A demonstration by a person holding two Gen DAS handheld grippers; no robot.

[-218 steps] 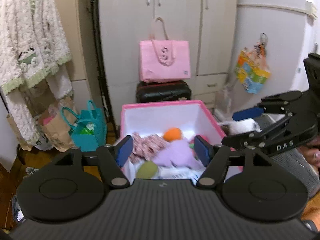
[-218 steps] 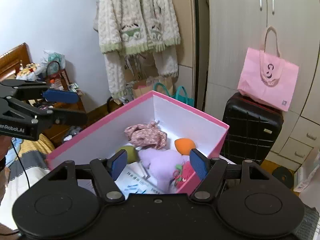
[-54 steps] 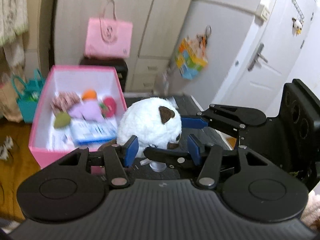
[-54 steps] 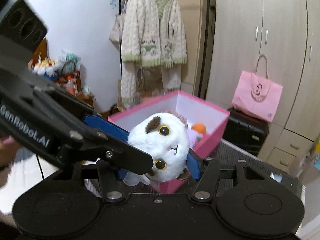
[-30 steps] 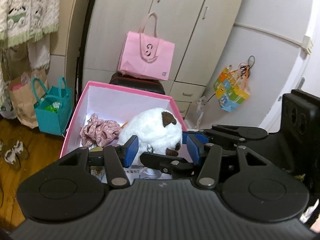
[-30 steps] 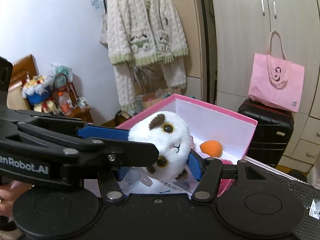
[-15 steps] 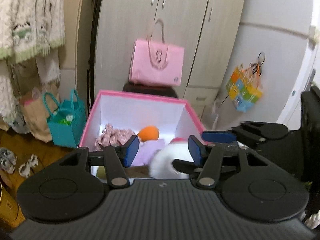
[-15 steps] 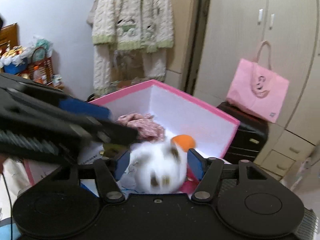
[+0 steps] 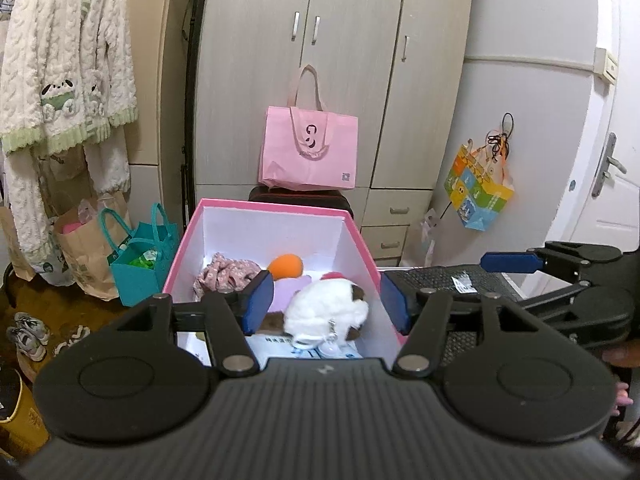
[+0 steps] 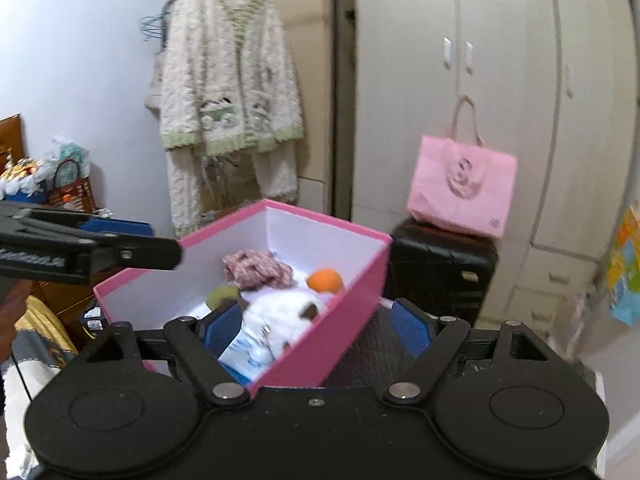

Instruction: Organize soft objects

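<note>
I hold both grippers above a pink box [image 9: 362,240]. My left gripper [image 9: 326,302] is spread wide and empty. My right gripper [image 10: 318,326] is also wide apart, holding nothing. The white plush [image 9: 326,310] lies inside the box at its near right, beside an orange ball [image 9: 285,266], a purple toy [image 9: 286,290] and a pink floral cloth [image 9: 226,274].
</note>
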